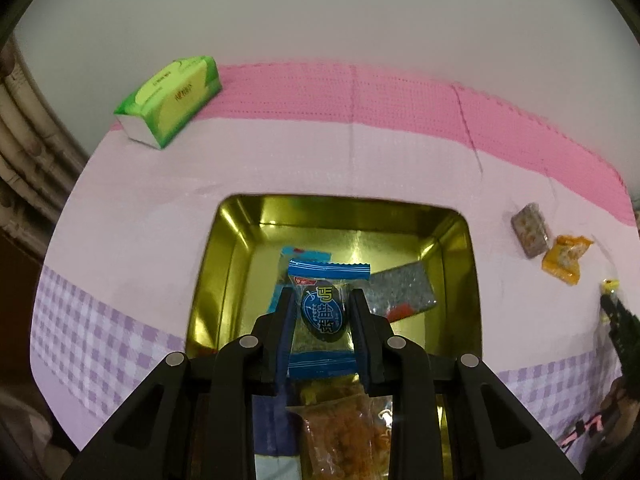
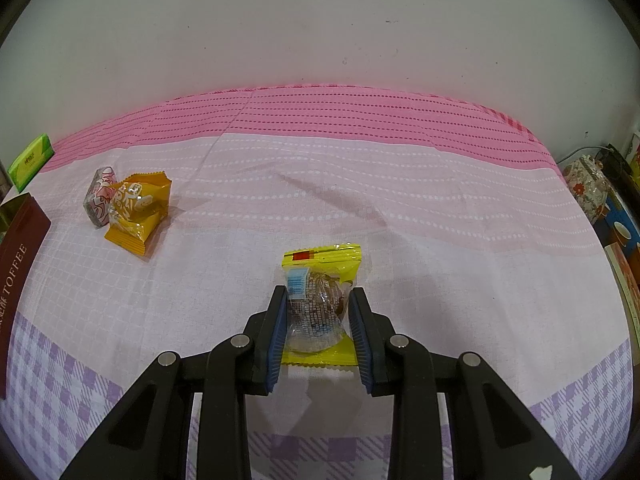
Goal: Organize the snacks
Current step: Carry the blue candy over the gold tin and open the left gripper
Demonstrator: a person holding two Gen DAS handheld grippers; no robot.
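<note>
A: What is the left hand-held gripper (image 1: 320,312) doing?

B: It is clamping a blue plastic snack packet with a dark oval label (image 1: 325,312) above the gold metal tin (image 1: 208,280). The packet's long axis is running away from the camera, one crimped end pointing toward the tin's far wall.

A: And the right hand-held gripper (image 2: 318,312)?

B: It is squeezing a yellow-edged clear wrapper holding a brown treat (image 2: 320,304), lying on the pink and lilac cloth-covered surface (image 2: 440,240) right of the tin, lengthwise toward the wall.

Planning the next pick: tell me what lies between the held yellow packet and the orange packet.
Bare tablecloth, in the right wrist view, between yellow packet and orange packet.
</note>
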